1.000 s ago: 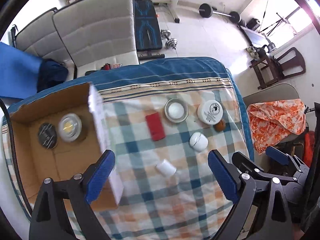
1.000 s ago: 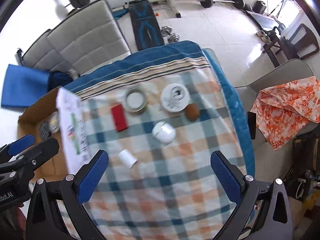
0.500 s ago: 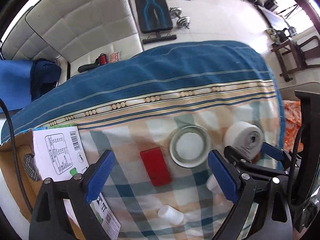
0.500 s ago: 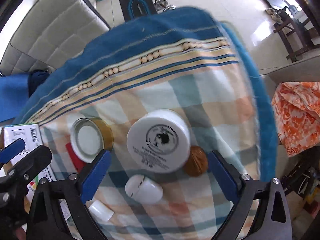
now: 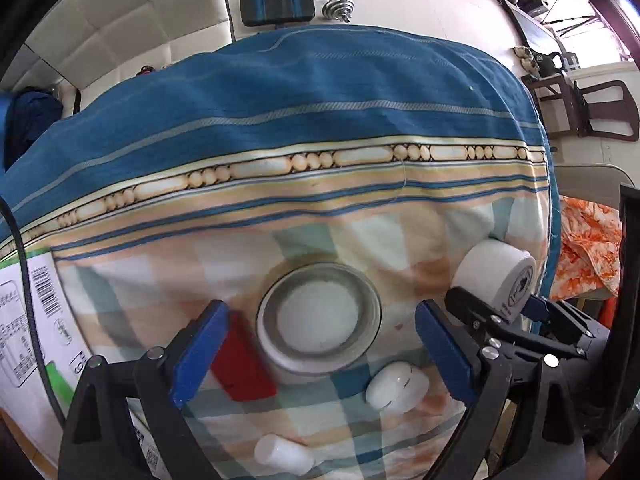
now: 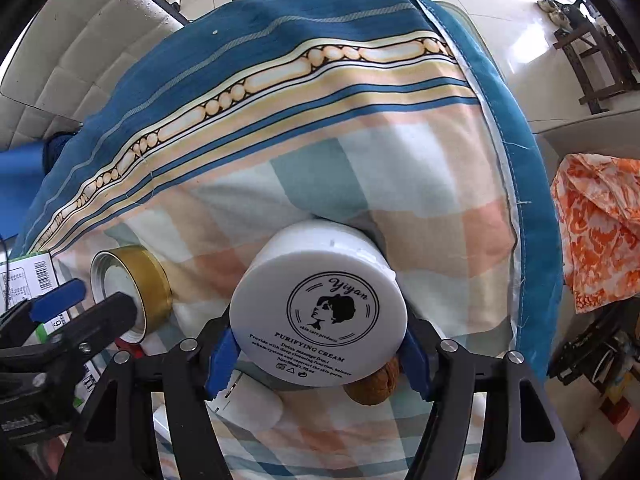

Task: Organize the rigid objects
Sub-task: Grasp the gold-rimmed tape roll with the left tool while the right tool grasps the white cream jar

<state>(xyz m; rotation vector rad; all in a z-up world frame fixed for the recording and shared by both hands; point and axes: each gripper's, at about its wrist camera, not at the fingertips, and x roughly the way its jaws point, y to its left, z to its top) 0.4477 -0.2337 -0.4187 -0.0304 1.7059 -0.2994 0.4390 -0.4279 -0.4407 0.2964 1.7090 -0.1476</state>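
A white cream jar (image 6: pixel 320 300) with a black printed lid stands on the checked cloth. My right gripper (image 6: pixel 319 346) points straight down over it. Its jaws are closing, and the blue pads (image 6: pixel 222 356) lie against the jar's two sides. In the left wrist view the same jar (image 5: pixel 494 276) sits between those fingers. My left gripper (image 5: pixel 320 320) is open and low, straddling a gold-sided tin (image 5: pixel 318 318) with a white inside; its pads stand clear of the tin. A red flat case (image 5: pixel 240 364) lies by its left finger.
A walnut (image 6: pixel 372 384) rests against the cream jar. A white oval case (image 5: pixel 396 386) and a small white cap (image 5: pixel 284 456) lie nearer me. A cardboard box flap with a barcode label (image 5: pixel 28 320) is at the left. An orange cloth (image 6: pixel 596 224) hangs beyond the table's right edge.
Both grippers dropped close to the cloth. The right jaws narrowed from wide apart to the sides of the cream jar. The left gripper came down around the gold tin, still wide.
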